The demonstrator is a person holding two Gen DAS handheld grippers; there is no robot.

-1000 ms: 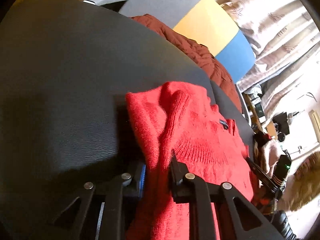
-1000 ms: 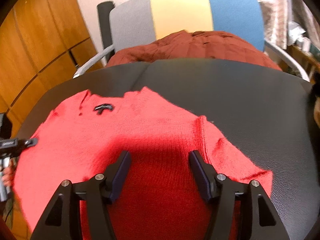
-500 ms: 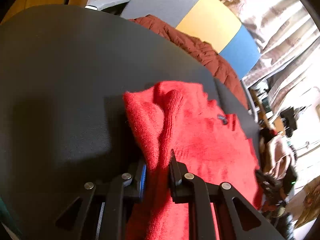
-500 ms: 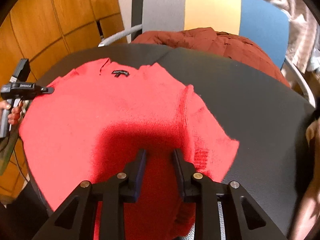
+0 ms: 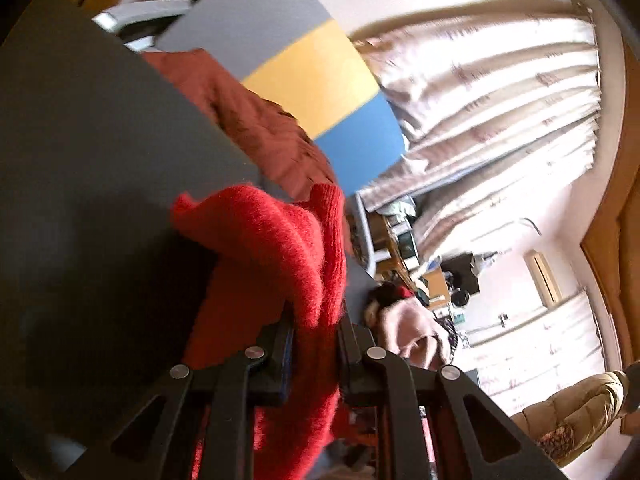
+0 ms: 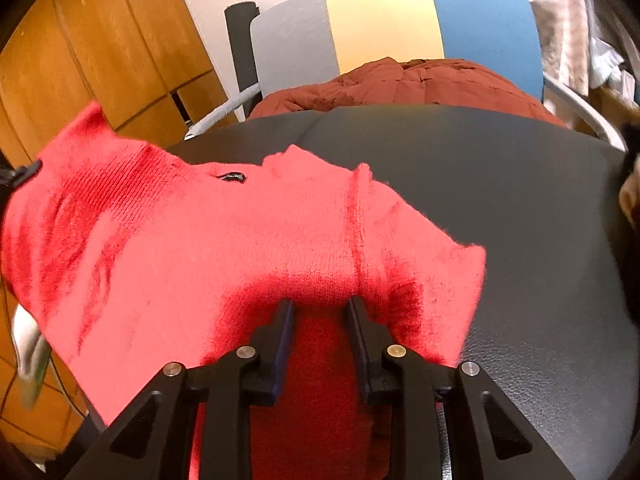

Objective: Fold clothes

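A red knit sweater (image 6: 224,240) lies partly on a dark table (image 6: 540,200), its left side lifted off the surface. Its black neck label (image 6: 231,177) faces up. My right gripper (image 6: 319,310) is shut on the sweater's near edge, beside a vertical seam. My left gripper (image 5: 316,322) is shut on a bunched fold of the same sweater (image 5: 280,248) and holds it raised above the table (image 5: 88,168). The left gripper's tip shows at the far left in the right wrist view (image 6: 20,172).
A chair with a grey, yellow and blue back (image 6: 384,28) stands behind the table, with a rust-brown quilted jacket (image 6: 408,84) on it. Wooden cabinets (image 6: 100,48) are at the left. Curtains (image 5: 500,92) and a cluttered room lie beyond the table's right side.
My right gripper closed on the sweater's near edge. My left gripper lifted its side of the sweater up off the table, and its view tilted upward toward the curtains.
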